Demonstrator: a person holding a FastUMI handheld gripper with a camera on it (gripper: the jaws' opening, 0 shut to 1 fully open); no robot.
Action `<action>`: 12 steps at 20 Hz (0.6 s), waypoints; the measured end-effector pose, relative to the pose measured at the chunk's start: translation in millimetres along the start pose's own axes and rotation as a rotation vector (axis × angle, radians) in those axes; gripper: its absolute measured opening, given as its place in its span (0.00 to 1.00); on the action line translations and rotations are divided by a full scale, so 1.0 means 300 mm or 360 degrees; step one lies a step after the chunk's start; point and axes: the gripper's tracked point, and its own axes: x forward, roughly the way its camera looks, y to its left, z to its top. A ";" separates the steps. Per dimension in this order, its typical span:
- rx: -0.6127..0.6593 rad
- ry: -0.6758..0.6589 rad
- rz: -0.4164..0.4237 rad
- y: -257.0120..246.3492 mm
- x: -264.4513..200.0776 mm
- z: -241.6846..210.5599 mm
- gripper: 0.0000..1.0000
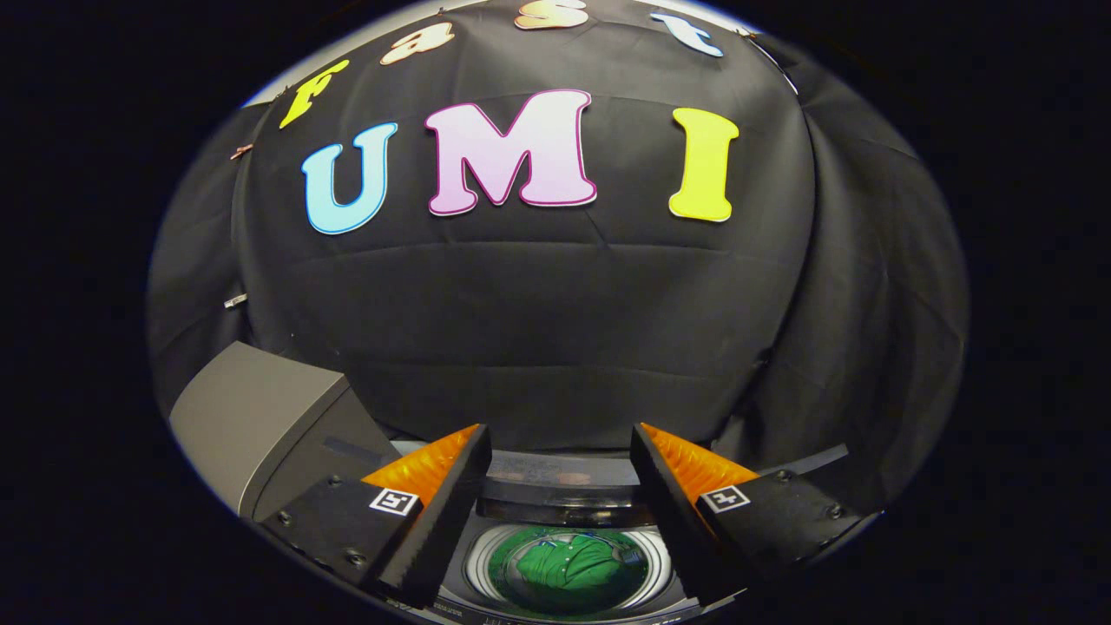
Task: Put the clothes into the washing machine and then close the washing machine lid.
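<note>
Below me stands a top-loading washing machine [555,499] with its round drum open to view. A green garment [568,564] lies crumpled inside the drum, seen through the gap between my fingers. My gripper [560,451] hangs above the machine, open, with nothing between its fingers [451,495]. The grey lid [260,417] stands raised at the left of the machine, beside my left finger.
The booth's black cloth wall rises just behind the machine and wraps round both sides. The raised lid is a tall obstacle close to my left finger.
</note>
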 end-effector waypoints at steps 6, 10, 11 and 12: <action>0.0004 0.0009 0.0011 0.006 -0.033 -0.030 1.00; 0.0006 0.0015 0.0003 0.009 -0.050 -0.047 1.00; 0.0008 0.0015 0.0003 0.009 -0.054 -0.051 1.00; 0.0007 0.0016 0.0007 0.011 -0.056 -0.055 1.00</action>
